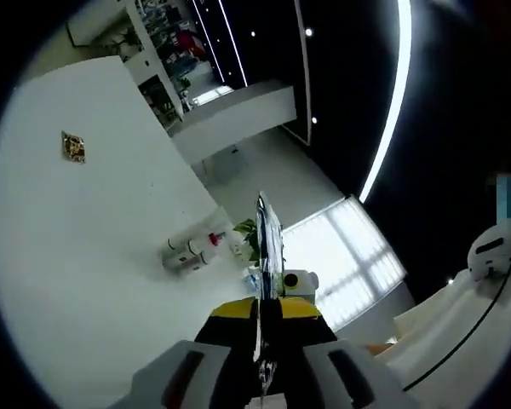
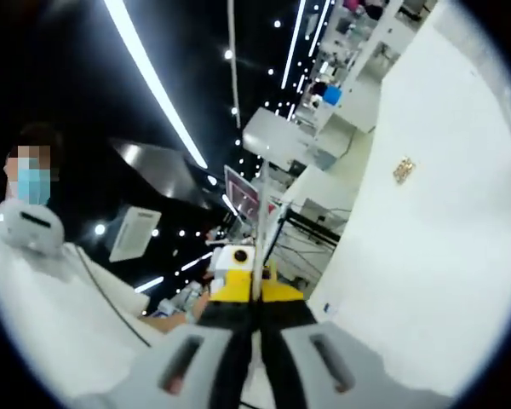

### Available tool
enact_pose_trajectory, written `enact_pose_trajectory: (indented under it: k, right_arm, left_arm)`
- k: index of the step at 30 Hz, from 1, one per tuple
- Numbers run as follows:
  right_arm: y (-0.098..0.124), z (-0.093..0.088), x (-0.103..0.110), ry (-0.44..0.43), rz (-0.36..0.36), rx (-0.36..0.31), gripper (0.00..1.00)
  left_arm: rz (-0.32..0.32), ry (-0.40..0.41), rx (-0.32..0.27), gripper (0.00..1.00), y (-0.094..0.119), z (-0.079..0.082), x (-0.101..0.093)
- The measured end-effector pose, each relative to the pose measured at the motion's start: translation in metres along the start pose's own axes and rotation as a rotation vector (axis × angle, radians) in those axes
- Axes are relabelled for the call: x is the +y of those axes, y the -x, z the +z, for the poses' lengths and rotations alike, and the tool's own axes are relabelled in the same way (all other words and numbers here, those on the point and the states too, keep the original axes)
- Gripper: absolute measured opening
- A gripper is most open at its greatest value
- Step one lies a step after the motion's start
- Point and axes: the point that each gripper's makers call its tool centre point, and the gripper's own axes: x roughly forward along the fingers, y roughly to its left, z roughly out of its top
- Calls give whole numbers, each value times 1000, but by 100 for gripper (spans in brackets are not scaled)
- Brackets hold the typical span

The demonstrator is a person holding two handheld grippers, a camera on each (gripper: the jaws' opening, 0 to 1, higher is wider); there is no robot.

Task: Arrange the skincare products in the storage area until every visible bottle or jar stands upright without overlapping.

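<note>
— So, where are the skincare bottles (image 1: 190, 251)?
— Lying tipped together on the white worktop (image 1: 77, 256), ahead of the left claw (image 1: 265, 256).
— And the claws?
— Both pressed together; the right claw (image 2: 257, 256) grips nothing.

White bottles (image 1: 190, 252) with red caps on a white table (image 1: 77, 281) — tongs (image 1: 264, 341) yellow-and-black (left gripper view).

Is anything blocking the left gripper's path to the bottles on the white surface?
Nothing visible does. The left gripper, jaws closed together, points toward the bottles on the white surface, with only bare surface between them.
</note>
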Motion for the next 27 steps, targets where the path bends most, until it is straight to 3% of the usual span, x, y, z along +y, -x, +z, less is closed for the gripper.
enact_pose_trajectory:
  k: [5, 8, 9, 11, 13, 17, 22, 24, 27]
  right_arm:
    - [-4, 0, -4, -10, -17, 8, 1]
    - [-10, -5, -10, -1, -44, 37, 11]
    - [-11, -9, -12, 2, -57, 62, 10]
    - [-11, -9, -16, 21, -79, 69, 3]
    - [-12, -7, -20, -55, -104, 62, 1]
    - [-13, -7, -19, 0, -120, 59, 0]
    - [-13, -7, -27, 19, -150, 62, 0]
    - [-10, 3, -32, 18, -175, 37, 0]
    - [-6, 14, -37, 17, -182, 25, 0]
  left_arm:
    - [30, -32, -35, 1, 2, 6, 4]
    - [45, -28, -97, 1, 6, 16, 10]
    - [55, -28, -131, 1, 8, 21, 14]
    - [42, 16, -128, 1, 8, 22, 15]
    - [64, -9, -127, 1, 7, 23, 17]
    - [71, -13, -122, 2, 6, 25, 21]
    - [135, -50, -118, 7, 10, 21, 38]
    - [180, -37, -123, 13, 14, 19, 45]
    - [189, -43, -105, 18, 20, 12, 47]
